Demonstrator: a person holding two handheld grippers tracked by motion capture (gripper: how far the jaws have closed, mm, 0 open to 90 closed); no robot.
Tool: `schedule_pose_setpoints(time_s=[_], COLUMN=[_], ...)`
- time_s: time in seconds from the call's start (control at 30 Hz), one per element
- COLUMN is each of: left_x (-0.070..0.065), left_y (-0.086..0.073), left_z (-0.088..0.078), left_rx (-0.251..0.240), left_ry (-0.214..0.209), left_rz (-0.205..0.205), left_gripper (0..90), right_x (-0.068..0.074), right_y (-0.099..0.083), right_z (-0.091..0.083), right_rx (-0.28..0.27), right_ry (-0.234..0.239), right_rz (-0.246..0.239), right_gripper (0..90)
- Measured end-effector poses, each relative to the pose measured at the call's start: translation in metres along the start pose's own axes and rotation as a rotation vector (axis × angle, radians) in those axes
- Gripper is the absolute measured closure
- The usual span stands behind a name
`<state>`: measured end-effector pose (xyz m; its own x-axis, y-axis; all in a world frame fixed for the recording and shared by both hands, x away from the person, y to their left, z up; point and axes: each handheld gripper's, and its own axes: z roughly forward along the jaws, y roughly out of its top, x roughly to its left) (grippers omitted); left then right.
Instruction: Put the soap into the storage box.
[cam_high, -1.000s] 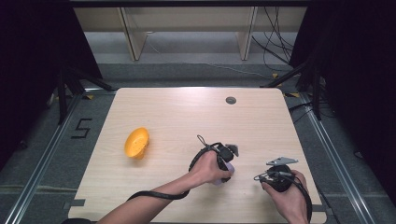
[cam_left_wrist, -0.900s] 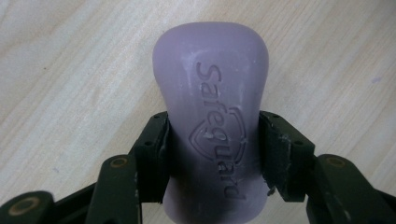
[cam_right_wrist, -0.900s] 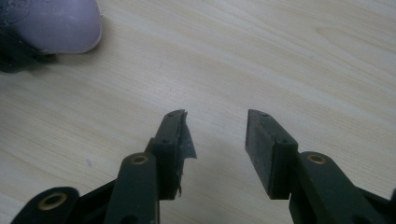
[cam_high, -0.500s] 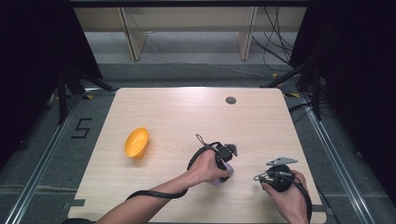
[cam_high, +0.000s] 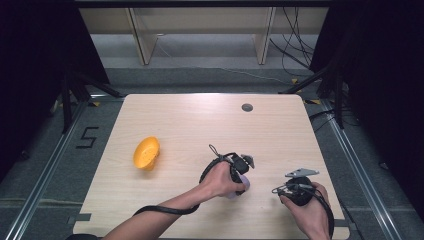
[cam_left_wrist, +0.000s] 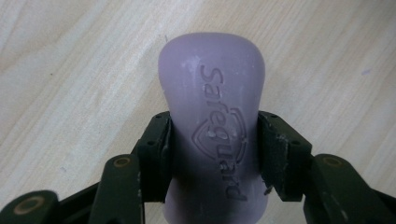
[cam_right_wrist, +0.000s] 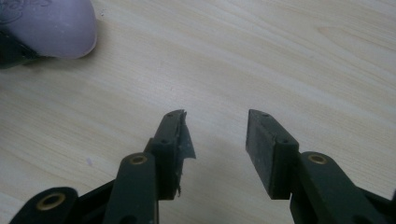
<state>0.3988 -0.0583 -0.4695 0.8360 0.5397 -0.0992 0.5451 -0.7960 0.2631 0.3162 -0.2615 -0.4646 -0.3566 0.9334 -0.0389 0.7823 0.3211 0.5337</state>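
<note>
Gripping the purple soap bar (cam_left_wrist: 212, 135) across its narrow waist, your left gripper (cam_left_wrist: 212, 154) has a pad pressed against each long side; that is the sensible place to hold it, since the bar pinches in there and the jaws cannot slide off toward either rounded end. The embossed brand face points up at the camera, so the bar lies flat between the jaws rather than on edge; its rounded far end juts well past the fingertips over the wooden table (cam_left_wrist: 70, 70); whether it rests on the wood or hangs just above it, you cannot tell from this angle. In the high view the bar peeks out as a pale lilac patch (cam_high: 239, 186) under your left hand (cam_high: 220, 180), near the front middle of the table.

Your right gripper (cam_right_wrist: 215, 140) sits just beside it, jaws spread wide with nothing between them, low over bare wood; one pad looks torn at its tip, which could weaken a grip on something slick. The soap's end shows at the upper left of the right gripper view (cam_right_wrist: 51, 25), so that hand seems parked ready to assist.

The orange bowl (cam_high: 146, 152) lies tipped on its side, well apart to the left; it looks the likely destination for the soap.
</note>
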Motion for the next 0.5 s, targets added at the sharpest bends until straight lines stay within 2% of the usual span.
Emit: schedule_pose_setpoints(time_s=[0.27, 0.5], left_x=[0.001, 0.008], left_y=[-0.008, -0.017], left_z=[-0.005, -0.022], left_rx=[-0.025, -0.087], left_ry=[-0.001, 0.007], left_rz=[0.006, -0.018], left_gripper=[49.2, 49.3], right_x=[-0.001, -0.001], right_y=[0.0, -0.001], right_z=[0.0, 0.0], right_rx=[0.003, -0.003], right_ry=[0.005, 0.004], right_rz=[0.0, 0.001], right_gripper=[57.0, 56.8])
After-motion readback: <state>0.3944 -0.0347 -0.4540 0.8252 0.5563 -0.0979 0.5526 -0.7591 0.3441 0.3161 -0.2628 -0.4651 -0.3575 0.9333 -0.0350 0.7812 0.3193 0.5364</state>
